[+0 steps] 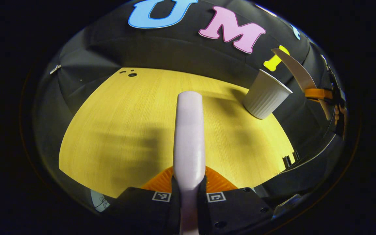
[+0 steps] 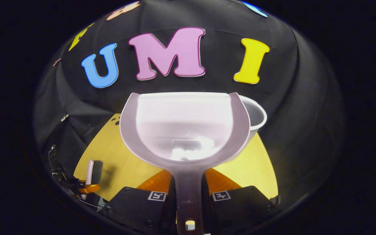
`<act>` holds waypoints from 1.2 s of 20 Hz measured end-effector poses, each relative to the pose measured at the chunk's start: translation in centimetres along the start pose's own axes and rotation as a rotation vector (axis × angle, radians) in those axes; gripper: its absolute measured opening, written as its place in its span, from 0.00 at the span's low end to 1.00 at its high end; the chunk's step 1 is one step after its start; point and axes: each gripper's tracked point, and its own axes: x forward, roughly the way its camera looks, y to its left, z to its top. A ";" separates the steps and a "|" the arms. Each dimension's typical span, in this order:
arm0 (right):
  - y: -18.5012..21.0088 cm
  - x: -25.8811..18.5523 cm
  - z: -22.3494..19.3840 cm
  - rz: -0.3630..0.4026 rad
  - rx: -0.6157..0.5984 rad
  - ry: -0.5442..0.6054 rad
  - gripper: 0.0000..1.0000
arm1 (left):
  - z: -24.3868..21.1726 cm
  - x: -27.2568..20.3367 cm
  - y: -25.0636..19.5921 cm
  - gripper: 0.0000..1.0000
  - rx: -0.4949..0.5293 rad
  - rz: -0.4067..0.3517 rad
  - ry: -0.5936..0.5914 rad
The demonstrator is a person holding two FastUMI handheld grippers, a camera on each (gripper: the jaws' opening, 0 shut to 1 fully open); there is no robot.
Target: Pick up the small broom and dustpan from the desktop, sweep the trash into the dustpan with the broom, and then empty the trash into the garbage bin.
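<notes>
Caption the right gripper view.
Right tongs shut on dustpan handle, pan raised before the white bin.

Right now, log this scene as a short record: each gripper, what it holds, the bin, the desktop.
left gripper: shut on the broom, whose handle points out over the desktop
right gripper: shut on the dustpan by its handle, pan raised
dustpan contents: something small and pale at the bottom of the pan, too blurred to name
garbage bin: white ribbed cup, open, by the desktop's far edge
dustpan to bin: pan held in front of the bin
desktop: yellow wood grain
</notes>
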 end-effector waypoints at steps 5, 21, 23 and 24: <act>4.5 3.7 -7.7 0.054 -0.073 0.132 0.33 | 0.5 2.4 2.0 0.24 -0.028 0.046 0.035; 6.4 15.4 -22.0 0.039 -0.087 0.446 0.36 | 0.3 11.7 3.8 0.27 0.121 0.207 0.328; 6.2 15.8 -22.3 0.030 -0.076 0.465 0.36 | 0.2 12.2 3.8 0.28 0.117 0.222 0.364; 6.3 15.5 -22.2 0.030 -0.081 0.463 0.33 | 0.1 12.4 3.6 0.29 0.117 0.226 0.372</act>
